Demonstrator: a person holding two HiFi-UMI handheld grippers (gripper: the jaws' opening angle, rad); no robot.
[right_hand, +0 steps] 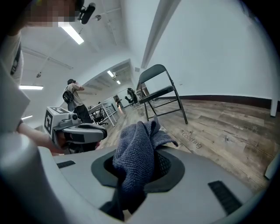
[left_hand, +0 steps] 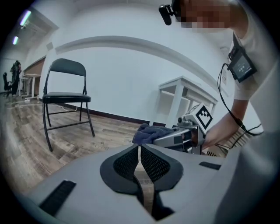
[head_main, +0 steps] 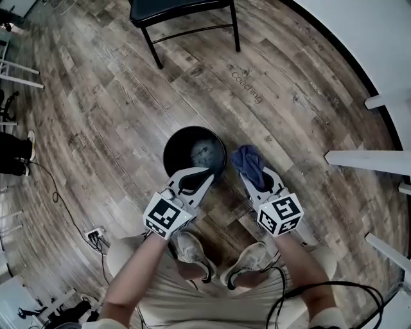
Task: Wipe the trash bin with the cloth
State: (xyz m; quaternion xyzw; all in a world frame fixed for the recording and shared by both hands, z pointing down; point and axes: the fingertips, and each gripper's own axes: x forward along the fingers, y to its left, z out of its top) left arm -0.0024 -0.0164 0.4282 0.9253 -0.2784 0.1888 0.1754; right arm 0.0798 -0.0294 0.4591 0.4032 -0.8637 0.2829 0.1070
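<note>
A round black trash bin stands upright on the wood floor in front of the person's feet. My left gripper hangs over its near rim with the jaws shut and nothing between them. My right gripper is just right of the bin and is shut on a blue-grey cloth, which bunches up out of the jaws. From the left gripper view the right gripper and the cloth show side-on. The bin itself is out of both gripper views.
A black folding chair stands beyond the bin. White table legs line the right side near the wall. A cable and power strip lie on the floor at the left. People stand far off in the room.
</note>
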